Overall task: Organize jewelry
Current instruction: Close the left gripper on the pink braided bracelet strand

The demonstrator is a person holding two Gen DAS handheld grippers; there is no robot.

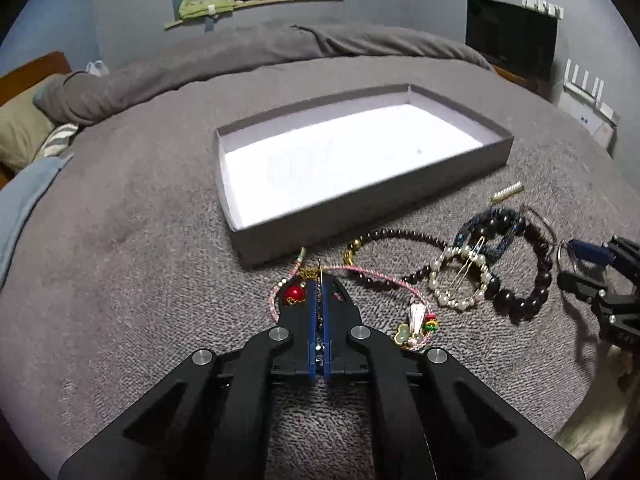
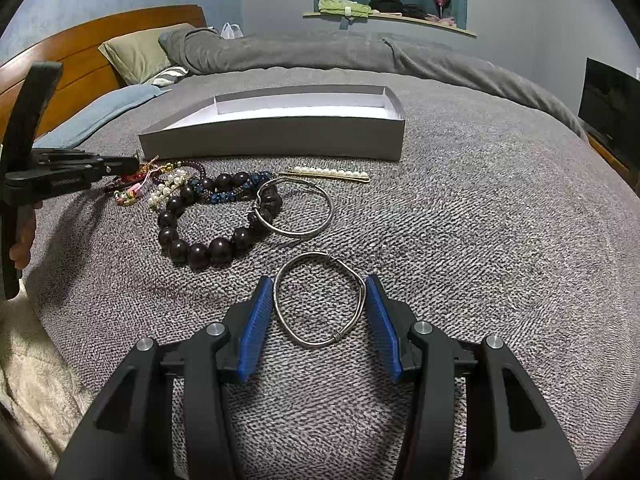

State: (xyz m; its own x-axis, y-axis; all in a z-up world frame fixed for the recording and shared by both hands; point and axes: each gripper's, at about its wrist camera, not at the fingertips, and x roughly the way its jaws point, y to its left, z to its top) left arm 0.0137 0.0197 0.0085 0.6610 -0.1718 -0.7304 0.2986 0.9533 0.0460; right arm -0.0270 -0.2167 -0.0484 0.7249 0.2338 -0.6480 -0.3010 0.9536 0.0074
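On the grey bed [image 2: 460,208], a shallow grey box [image 1: 360,204] with a white floor serves as the landmark; all the jewelry lies outside it, along its near long wall.

Left tongs [image 1: 319,280]: blue pads pressed together, pinching a thin gold chain [image 1: 319,300] that runs up between them. Tips sit just beside the box's near corner, over a pink cord bracelet [image 1: 376,276] with a red bead [image 1: 295,292] (small gold links around the bead).

Further along the box's near wall from there:
- long strand of small dark beads [image 1: 404,236]
- pearl loop [image 1: 460,276] with a safety pin [image 1: 472,258] lying across it
- blue beaded band [image 2: 236,190], partly under a bracelet of large dark beads [image 2: 204,232]
- pearl hair clip [image 2: 328,174], near the box wall and roughly parallel to it
- wire bangle [image 2: 296,212], its one side overlapping the large dark beads

Right tongs [image 2: 319,312]: spread wide, one blue pad on either side of a second wire bangle [image 2: 320,304] lying flat on the bed, well apart from the box. Pads look very close to the bangle's sides; cannot tell whether they touch.

Beyond the box: rumpled grey duvet [image 2: 320,52], olive pillow [image 2: 140,52], wooden headboard [image 2: 100,36].
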